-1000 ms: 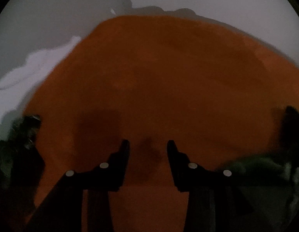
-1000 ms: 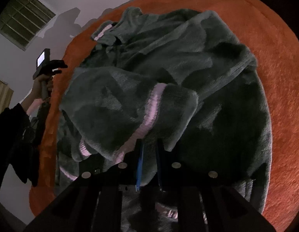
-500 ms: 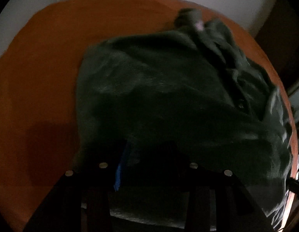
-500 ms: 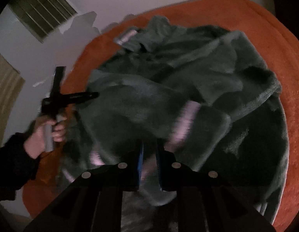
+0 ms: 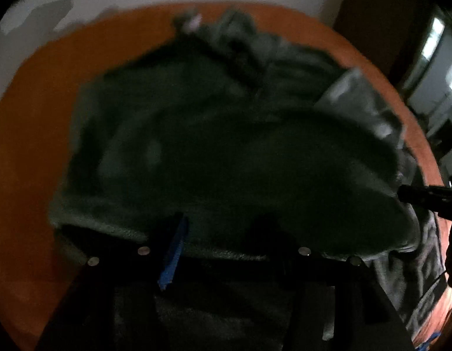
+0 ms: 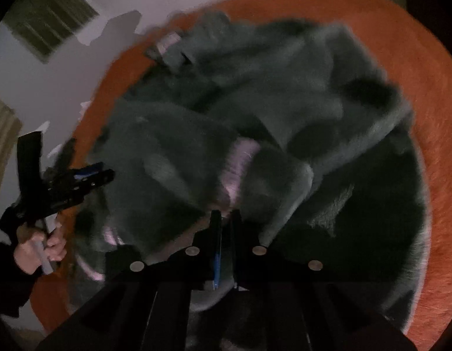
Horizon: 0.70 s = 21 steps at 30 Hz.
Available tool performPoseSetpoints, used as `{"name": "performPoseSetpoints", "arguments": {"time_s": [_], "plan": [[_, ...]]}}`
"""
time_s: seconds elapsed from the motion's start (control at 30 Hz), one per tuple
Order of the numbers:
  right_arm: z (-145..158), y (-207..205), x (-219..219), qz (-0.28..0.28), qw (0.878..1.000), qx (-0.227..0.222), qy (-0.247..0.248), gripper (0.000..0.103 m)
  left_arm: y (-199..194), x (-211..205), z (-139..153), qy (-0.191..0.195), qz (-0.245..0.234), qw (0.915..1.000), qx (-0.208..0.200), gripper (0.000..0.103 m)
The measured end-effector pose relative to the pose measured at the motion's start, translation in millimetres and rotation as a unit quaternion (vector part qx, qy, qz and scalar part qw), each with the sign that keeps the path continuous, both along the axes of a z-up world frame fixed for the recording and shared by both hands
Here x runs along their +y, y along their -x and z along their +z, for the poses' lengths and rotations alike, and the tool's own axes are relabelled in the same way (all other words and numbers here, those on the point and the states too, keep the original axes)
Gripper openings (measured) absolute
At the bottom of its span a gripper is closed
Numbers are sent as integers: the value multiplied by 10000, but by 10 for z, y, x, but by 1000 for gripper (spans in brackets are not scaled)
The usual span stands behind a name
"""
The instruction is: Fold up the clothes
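- We see a dark green fleece garment (image 6: 284,134) spread in a crumpled heap over an orange blanket (image 6: 424,93); what lies under the blanket we cannot tell.
- We find no container in either view; the garment simply lies on the blanket.
- In the right wrist view the garment's long axis runs from about 11 o'clock, where a small pale pink-trimmed part (image 6: 167,42) lies, down to 5 o'clock at the lower rim.
- A sleeve with a pale pink cuff band (image 6: 240,169) is folded across the body, and its cuff end points toward 6 o'clock, straight at the right gripper (image 6: 226,219).
- The right gripper's jaws have just been closing and now stand nearly together, pinching the fleece just below that pink band.
- The left gripper (image 5: 220,225) sits over the near edge of the garment, at 6 o'clock in its own view.
- Its jaws have just been opening and stand apart, about halfway; fleece lies between and over them, but the picture is too dark and blurred for us to tell whether the pads press on it.
- In the right wrist view we see the left gripper (image 6: 88,178) at 9 o'clock, at the garment's left edge, carried by a hand (image 6: 40,247) in a dark sleeve (image 6: 9,286).
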State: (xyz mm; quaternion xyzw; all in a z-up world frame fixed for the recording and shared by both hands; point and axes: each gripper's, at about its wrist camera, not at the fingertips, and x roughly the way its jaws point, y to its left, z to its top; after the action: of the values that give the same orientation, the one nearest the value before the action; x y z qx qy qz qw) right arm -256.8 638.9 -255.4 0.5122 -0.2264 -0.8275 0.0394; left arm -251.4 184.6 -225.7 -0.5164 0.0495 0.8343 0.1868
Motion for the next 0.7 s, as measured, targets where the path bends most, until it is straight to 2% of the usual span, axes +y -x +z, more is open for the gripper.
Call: {"name": "performPoseSetpoints", "arguments": {"time_s": [0.03,0.1,0.23,0.33,0.43,0.53,0.57,0.6,0.67,0.7], "plan": [[-79,23,28,-83,9999,-134,43,2,-19,-69,-72,-139,59,9999,-52,56],[-14,-37,104,-258,9991,-62,316,2,-45,-172,17,-368,170,9991,-102,56],[445,-334,116,-60,9980,615,162,4,-285,-438,400,-817,207,9963,148,57],[526,-577,167,-55,9971,669,345,4,-558,-670,382,-1084,360,9933,157,61],[354,-691,170,-66,9983,398,430,4,-720,-633,107,-1039,276,9942,-19,62],[-5,-645,247,-246,9986,-123,441,4,-747,-586,-491,-404,315,9979,-395,64],[-125,-623,282,-332,9979,-306,465,4,-778,-595,-557,-386,194,9988,-235,64],[-201,-608,321,-468,9965,-434,535,4,-796,-565,-509,-249,139,9994,-177,64],[-142,-665,342,-558,9953,-393,688,4,-828,-499,-398,43,37,10000,-78,64],[-67,-719,330,-525,9958,-321,677,4,-879,-522,-335,-7,35,10000,-82,64]]}}
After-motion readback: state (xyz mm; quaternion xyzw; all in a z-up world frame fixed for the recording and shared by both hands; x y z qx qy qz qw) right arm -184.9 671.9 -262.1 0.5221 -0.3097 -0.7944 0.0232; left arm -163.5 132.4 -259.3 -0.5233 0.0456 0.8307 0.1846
